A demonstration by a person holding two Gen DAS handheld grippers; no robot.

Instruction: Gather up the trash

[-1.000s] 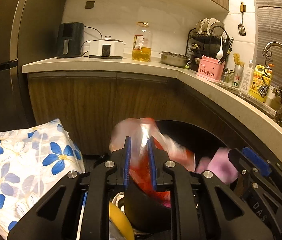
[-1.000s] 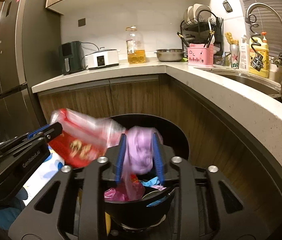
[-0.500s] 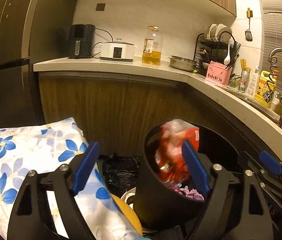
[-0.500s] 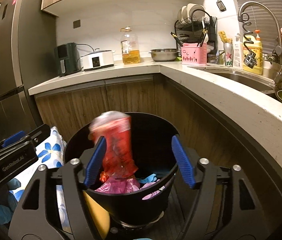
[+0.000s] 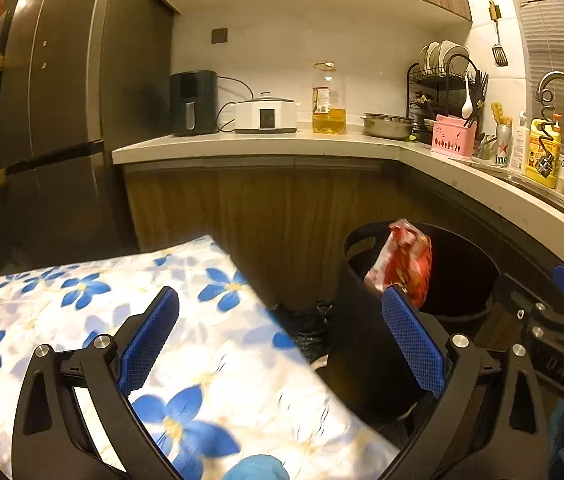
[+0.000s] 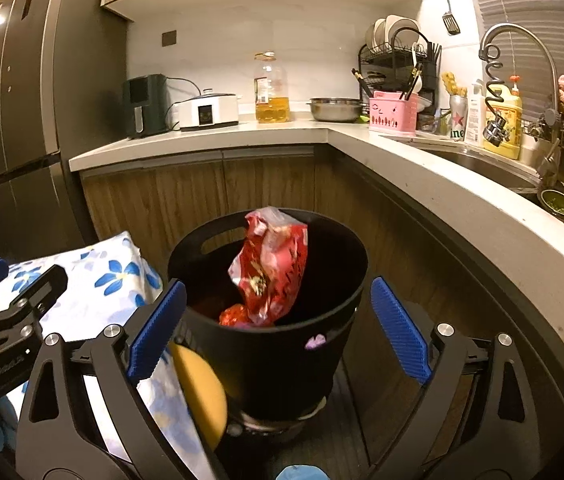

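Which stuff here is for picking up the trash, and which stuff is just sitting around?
For the job: black bin, red snack wrapper standing in it, left gripper, right gripper, both open.

Just lying about: flowery cloth, oil bottle, steel bowl, pink caddy.

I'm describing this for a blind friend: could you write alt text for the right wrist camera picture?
An open right gripper with blue pads frames a black trash bin on a kitchen floor, a red snack wrapper standing up out of it. A blue-flowered cushion lies to the bin's left, and a pale countertop curves behind.
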